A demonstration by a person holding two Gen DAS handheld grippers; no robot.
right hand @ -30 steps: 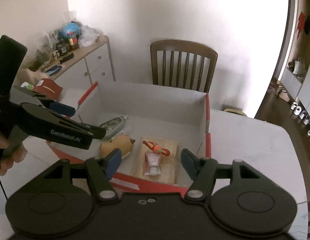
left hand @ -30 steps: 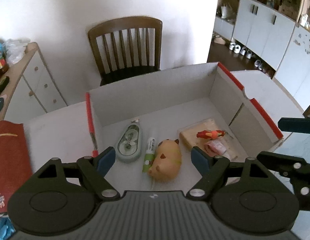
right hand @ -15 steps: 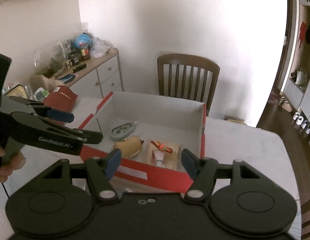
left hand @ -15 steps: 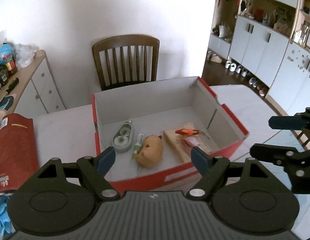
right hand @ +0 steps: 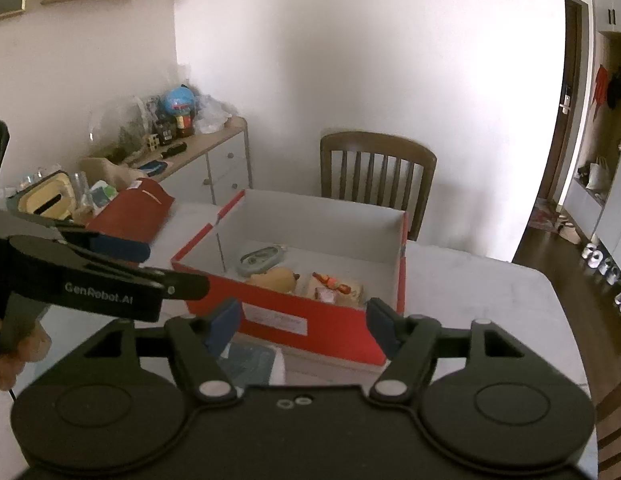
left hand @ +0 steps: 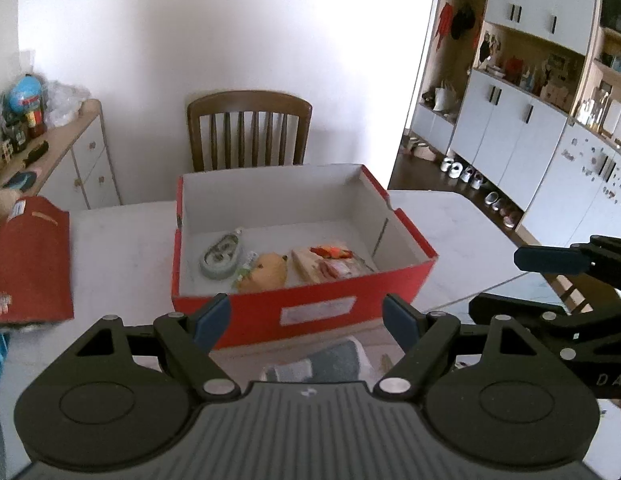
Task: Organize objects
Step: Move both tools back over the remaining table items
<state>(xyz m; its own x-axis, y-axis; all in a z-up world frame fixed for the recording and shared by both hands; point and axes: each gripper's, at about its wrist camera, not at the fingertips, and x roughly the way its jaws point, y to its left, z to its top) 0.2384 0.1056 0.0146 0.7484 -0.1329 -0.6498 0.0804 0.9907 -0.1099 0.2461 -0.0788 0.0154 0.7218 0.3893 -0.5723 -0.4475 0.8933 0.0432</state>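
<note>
A red cardboard box with a white inside stands open on the white table. In it lie a correction-tape dispenser, an orange plush toy and a wooden board with small packets and a red-orange figure. My left gripper hangs open in front of the box, holding nothing. My right gripper is beside it on the right; its jaws are opening and nothing is between them.
A grey and white packet lies on the table just before the box. A red lid or bag lies to the left. A wooden chair stands behind the table, and a cluttered sideboard at the left.
Both grippers have drawn back and risen away from the box, so it looks smaller and its red front wall shows. The right jaws have widened.
</note>
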